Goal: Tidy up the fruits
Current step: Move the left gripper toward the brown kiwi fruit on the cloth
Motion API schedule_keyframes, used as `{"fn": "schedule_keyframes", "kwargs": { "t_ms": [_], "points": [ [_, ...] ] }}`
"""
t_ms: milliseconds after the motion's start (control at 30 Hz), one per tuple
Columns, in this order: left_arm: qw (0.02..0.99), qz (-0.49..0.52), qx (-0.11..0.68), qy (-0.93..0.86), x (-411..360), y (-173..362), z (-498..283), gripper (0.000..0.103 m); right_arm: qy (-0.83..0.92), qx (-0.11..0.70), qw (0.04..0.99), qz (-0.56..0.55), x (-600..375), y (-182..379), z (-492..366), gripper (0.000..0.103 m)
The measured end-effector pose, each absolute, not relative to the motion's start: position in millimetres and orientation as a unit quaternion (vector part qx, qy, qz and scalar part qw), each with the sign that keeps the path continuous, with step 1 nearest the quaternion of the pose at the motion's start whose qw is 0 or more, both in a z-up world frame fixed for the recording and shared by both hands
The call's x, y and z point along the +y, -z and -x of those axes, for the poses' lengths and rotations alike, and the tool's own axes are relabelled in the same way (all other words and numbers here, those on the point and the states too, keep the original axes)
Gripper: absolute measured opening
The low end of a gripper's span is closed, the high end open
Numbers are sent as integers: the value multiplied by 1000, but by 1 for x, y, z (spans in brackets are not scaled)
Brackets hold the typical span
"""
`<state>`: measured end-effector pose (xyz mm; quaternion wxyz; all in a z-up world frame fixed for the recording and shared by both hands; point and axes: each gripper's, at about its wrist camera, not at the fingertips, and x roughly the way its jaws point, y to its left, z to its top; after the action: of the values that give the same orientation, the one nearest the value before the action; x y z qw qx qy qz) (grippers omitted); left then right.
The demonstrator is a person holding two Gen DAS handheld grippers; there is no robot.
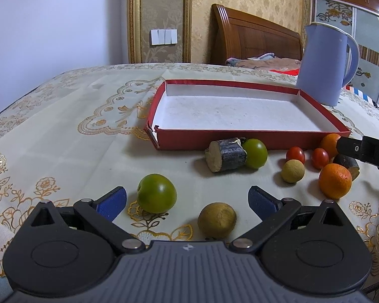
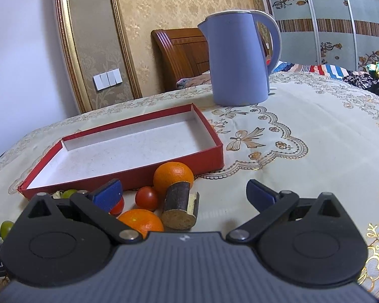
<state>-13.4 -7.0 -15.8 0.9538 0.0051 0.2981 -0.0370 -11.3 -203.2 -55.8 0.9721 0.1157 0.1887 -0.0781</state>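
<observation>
While both grippers are hovering wide open and gripping nothing, the left gripper (image 1: 187, 199) is framing a green fruit (image 1: 156, 193) just inside its left finger, and the right gripper (image 2: 184, 192) is framing a sugarcane piece (image 2: 180, 207); the red tray (image 1: 252, 143) is sitting beyond.

Red tray (image 1: 252, 140) sits empty, mid-frame. Below it lie two green fruits (image 1: 156, 194), two oranges (image 1: 335, 180), two cherry tomatoes (image 1: 295, 154), brown round fruits (image 1: 216, 220), and bark-covered cane pieces (image 1: 226, 157).
</observation>
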Motion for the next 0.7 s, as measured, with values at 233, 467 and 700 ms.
{"fn": "schedule_keyframes", "kwargs": {
  "t_ms": [233,467,700],
  "points": [
    [954,-3,299,39,-6,16,13,103,78,192,971,-117,-204,57,10,103],
    [953,-2,299,39,-6,15,14,103,79,192,971,-119,-205,57,10,103],
    [952,6,300,49,0,15,19,103,80,192,970,-123,-207,57,9,103]
  ]
}}
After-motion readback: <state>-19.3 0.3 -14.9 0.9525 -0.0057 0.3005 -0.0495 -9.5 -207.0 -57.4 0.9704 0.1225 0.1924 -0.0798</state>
